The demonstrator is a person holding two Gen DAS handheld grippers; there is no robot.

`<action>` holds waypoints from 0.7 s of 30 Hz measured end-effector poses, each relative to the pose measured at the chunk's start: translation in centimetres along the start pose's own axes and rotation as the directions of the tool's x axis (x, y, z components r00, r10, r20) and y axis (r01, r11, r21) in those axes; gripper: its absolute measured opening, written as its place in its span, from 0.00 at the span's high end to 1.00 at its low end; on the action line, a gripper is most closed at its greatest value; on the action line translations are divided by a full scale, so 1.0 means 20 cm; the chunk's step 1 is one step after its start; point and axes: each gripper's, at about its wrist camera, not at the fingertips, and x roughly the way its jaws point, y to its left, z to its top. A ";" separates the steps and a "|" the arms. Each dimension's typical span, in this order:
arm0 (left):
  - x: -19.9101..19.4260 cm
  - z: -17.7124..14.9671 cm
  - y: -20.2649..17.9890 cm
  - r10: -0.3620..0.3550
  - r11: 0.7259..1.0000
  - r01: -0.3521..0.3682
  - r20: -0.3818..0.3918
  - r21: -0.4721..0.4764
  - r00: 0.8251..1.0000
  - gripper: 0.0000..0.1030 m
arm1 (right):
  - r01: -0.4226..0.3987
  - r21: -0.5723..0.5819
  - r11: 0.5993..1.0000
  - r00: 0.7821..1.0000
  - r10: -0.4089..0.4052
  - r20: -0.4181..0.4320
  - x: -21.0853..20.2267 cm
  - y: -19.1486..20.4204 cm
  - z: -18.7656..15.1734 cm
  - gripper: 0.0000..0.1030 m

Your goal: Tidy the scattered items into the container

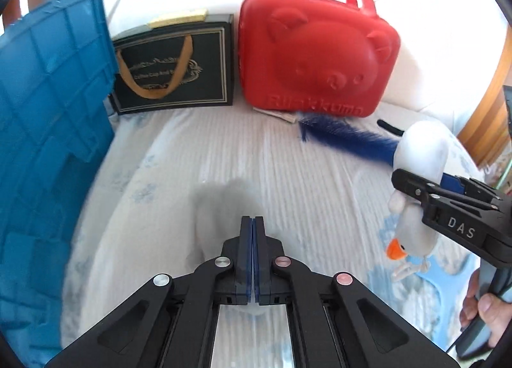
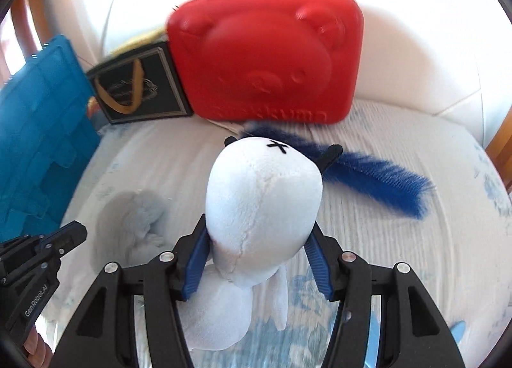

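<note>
Step in hand, by judgement: carrying one scattered item toward the container.

Right gripper (image 2: 256,259): fingers pinching the white goose plush (image 2: 262,204) at its neck, body upward, orange beak hanging down in the left wrist view; apparently raised clear of the bed (image 2: 400,240).

Left gripper (image 1: 252,256): fingers pressed together, pads meeting, nothing seen between them. Pale grey cloth (image 1: 220,204) just beyond the tips, blurred; held or merely lying on the bed, cannot tell.

Blue crate (image 1: 54,118), the likely container, at nine o'clock in both views, only its ribbed outer wall visible. Blue feather wand (image 2: 377,179) on the bed behind the plush, toward two o'clock. Red bear case (image 1: 316,51) at twelve o'clock and black gift bag (image 1: 172,70) at eleven, both upright against the white headboard (image 1: 432,0).

Next move, by judgement: swing the plush leftward, up and over the crate rim, then spread the fingers.

Left wrist view only: beak, feet, the right gripper from the side, and the person's hand (image 1: 486,310) on its handle. Right wrist view only: both pads on the plush, the black stitched cross on its underside, and the cloth unobstructed.
</note>
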 end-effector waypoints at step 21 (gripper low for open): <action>0.15 -0.16 -0.01 0.021 1.000 -0.020 -0.160 0.003 0.987 0.22 | -0.043 -0.001 0.999 0.990 0.043 -0.131 0.00 0.07 -0.27 0.46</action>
